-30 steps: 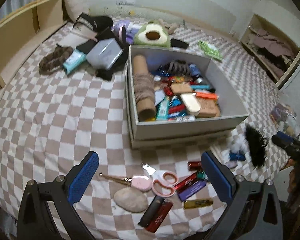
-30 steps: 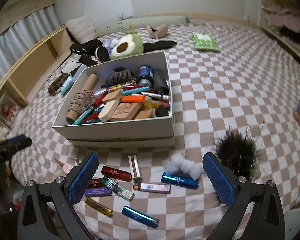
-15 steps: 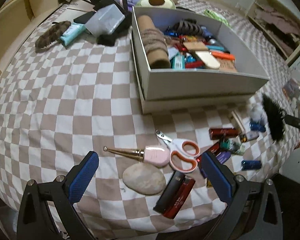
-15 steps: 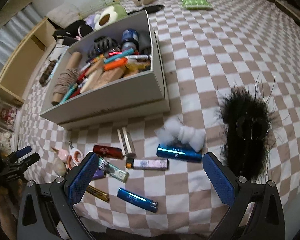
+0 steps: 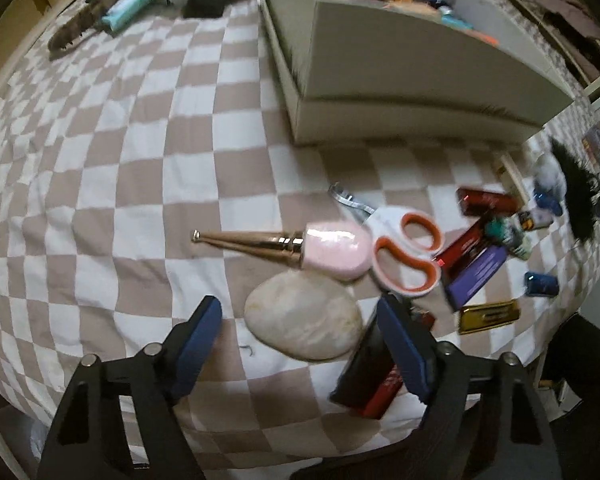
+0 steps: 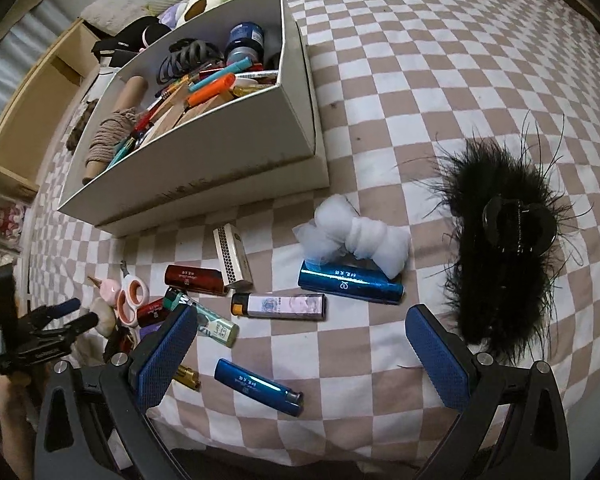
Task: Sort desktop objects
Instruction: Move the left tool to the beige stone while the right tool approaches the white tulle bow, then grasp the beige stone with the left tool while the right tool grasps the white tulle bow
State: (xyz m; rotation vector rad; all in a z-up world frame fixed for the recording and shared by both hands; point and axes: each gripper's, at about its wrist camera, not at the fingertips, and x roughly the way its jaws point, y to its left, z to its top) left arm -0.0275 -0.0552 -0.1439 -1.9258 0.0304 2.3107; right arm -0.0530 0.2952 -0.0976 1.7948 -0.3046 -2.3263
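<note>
The stone (image 5: 304, 322) lies on the checked bed (image 5: 140, 184), between the spread fingers of our left hand-held gripper (image 5: 300, 334), so we judge the pickup is beginning; next we close squarely, clear of the scissors (image 5: 404, 252). Our right hand-held gripper (image 6: 300, 354) hangs wide and empty over the lighters (image 6: 258, 386).

Right gripper (image 6: 300, 354) open above blue lighter (image 6: 258, 386), possibly not touching

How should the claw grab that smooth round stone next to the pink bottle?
Come straight down over the stone and pinch across its narrow middle, one finger on each long side. It lies flat and oval, and the open left claw already straddles it. The black lighter crowds its right end.
</note>
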